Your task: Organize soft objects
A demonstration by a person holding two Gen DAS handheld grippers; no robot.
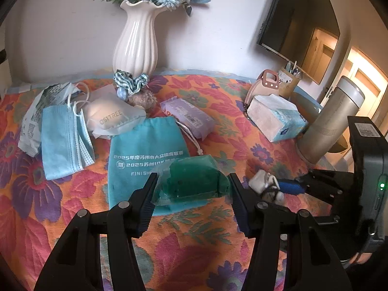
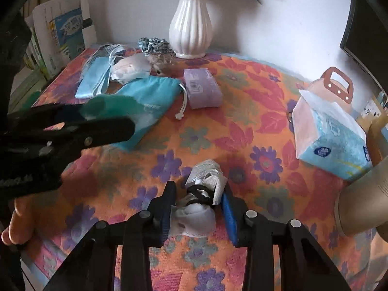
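Observation:
My left gripper (image 1: 193, 178) is shut on a green soft block in clear wrap (image 1: 194, 179), held just above a teal drawstring bag (image 1: 145, 155). In the right wrist view it comes in from the left with the green block (image 2: 109, 108) at its tips. My right gripper (image 2: 198, 189) points down at the flowered cloth, its blue pads pressing both sides of a white rolled bundle tied with a black band (image 2: 203, 194). Blue face masks (image 1: 63, 140), a white wrapped pad (image 1: 114, 118), a purple pack (image 1: 186, 116) and a checked scrunchie (image 1: 131, 82) lie at the back.
A white ribbed vase (image 1: 135, 43) with blue flowers stands at the back wall. A tissue pack (image 1: 276, 118), a pink handled bag (image 1: 264, 84) and a metal flask (image 1: 332, 121) crowd the right side. A person's hand (image 2: 19, 220) shows at the lower left.

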